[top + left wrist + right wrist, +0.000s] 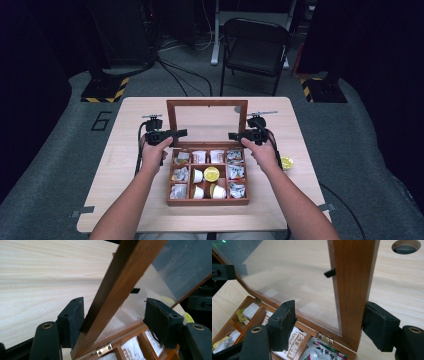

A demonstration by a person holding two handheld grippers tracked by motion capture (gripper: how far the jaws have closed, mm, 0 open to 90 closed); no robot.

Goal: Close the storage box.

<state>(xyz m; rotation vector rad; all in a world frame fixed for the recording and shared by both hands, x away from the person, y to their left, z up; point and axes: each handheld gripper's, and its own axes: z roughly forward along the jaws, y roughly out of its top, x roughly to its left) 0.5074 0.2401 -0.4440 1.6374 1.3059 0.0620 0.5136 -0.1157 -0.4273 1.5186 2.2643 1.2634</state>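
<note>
Left gripper (176,133) straddles the left side rail of the raised lid (207,122), jaws apart: one pad touches the rail's outer face, the other stands clear over the pane. Right gripper (235,135) mirrors it on the right rail, outer pad against the wood, inner pad off the pane, so neither is clamped. That lid is a dark wooden frame around a clear pane, standing nearly upright on small metal hinges (325,338) at the back edge of the wooden compartment box (207,200). Box sits mid-table, divided into a grid of square cells holding white cups, crinkly sachets and a yellow-topped pod (211,173). Pale wood-grain table (125,200) leaves bare room behind and to both sides. Another yellow pod (286,162) lies near the right forearm.
</note>
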